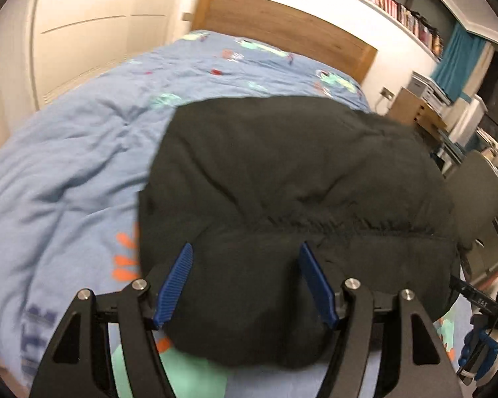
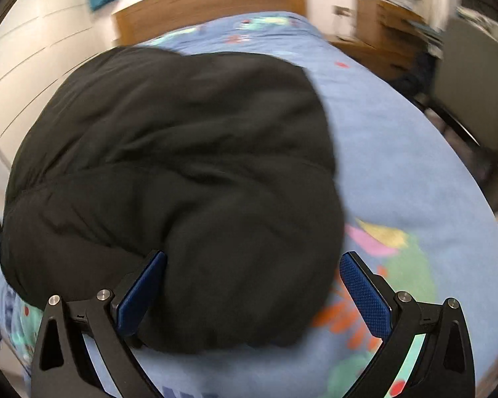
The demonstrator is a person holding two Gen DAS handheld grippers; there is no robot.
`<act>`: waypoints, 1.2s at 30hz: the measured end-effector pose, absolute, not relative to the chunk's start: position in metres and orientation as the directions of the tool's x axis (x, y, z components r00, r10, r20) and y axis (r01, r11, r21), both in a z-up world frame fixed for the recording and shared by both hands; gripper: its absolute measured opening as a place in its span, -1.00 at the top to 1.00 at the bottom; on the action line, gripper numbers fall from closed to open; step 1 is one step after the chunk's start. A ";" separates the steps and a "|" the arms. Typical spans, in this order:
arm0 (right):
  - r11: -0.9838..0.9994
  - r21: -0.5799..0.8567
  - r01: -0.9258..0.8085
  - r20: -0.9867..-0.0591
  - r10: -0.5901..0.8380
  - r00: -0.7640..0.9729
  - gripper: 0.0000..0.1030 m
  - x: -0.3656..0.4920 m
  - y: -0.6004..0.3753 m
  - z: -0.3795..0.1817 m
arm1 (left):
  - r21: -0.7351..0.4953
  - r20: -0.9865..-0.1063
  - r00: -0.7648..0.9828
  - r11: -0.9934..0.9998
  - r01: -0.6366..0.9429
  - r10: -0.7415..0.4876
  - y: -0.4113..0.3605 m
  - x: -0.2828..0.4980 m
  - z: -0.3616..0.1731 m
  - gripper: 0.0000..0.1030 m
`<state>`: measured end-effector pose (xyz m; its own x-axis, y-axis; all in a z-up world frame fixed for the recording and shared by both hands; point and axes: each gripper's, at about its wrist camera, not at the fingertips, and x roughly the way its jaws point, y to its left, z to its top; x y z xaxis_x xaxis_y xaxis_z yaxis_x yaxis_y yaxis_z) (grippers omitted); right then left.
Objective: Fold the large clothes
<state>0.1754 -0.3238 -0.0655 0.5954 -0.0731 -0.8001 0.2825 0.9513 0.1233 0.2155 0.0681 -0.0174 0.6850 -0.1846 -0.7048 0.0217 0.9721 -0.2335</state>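
Left tool (image 1: 245, 285) view alone shows bookshelf (image 1: 391, 3) above black jacket (image 1: 282, 179).

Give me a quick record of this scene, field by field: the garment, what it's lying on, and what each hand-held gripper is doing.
garment: black padded jacket, lying bunched in a thick bundle
surface: bed with blue patterned duvet
left hand-held gripper: open, fingers straddling the jacket's near edge
right hand-held gripper: open, at the jacket's near right corner
grip: neither closed on fabric
background: wooden headboard, bookshelf above it
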 end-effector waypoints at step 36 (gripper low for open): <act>0.984 0.031 0.177 -0.626 -0.119 0.771 -0.98 -0.013 -0.206 0.035 | 0.006 -0.515 0.853 0.995 0.104 -0.086 0.002 -0.012 0.078 -0.43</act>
<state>-0.0131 -0.2057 0.0350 0.7711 -0.1188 -0.6256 0.1768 0.9837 0.0312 -0.0119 0.0023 0.0783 0.8528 -0.0857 -0.5151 0.1036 0.9946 0.0060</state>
